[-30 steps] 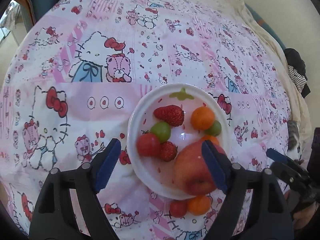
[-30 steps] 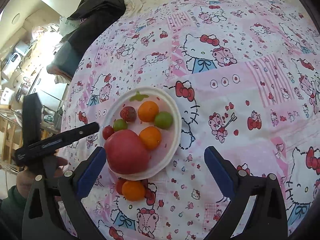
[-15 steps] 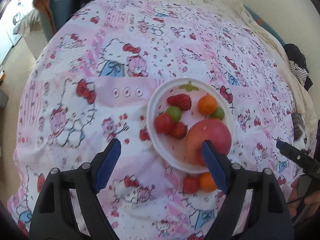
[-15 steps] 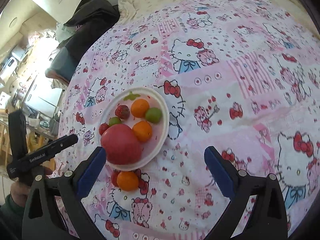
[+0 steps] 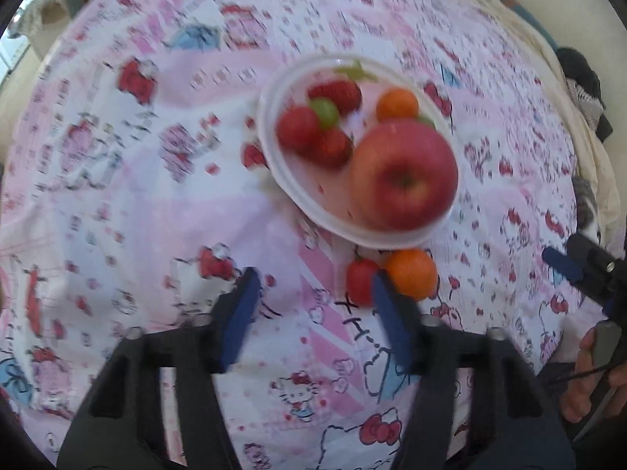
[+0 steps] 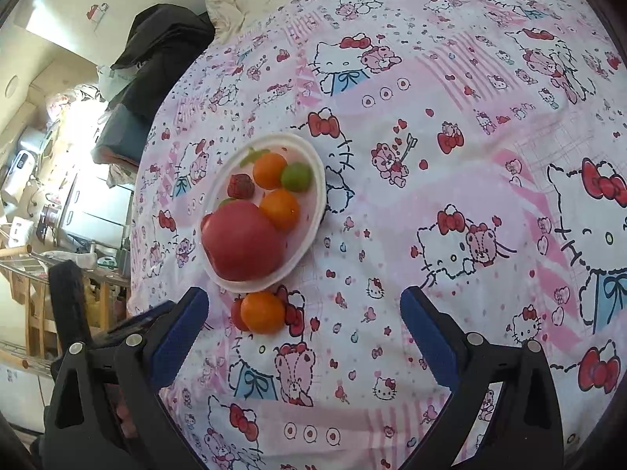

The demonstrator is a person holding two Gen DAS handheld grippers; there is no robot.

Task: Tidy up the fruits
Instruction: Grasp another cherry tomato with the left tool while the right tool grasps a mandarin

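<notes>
Left wrist view: left tool (image 5: 311,301) is hovering spread, empty, its right finger overlapping a small red fruit (image 5: 359,280) beside an orange (image 5: 411,274) on the bedsheet (image 5: 156,196), just near of the white plate (image 5: 274,164) carrying the apple (image 5: 403,176). Right tool (image 6: 303,329) is hanging spread, empty.

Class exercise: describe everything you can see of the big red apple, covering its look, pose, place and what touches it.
The apple is the largest fruit here, round, smooth-skinned, red with paler pinkish patches. In the left wrist view its dimple faces the camera; no stem can be made out in the blur. It sits on the near side of the white plate, reaching that rim. An orange fruit appears to press against it. Neither gripper touches it.
</notes>
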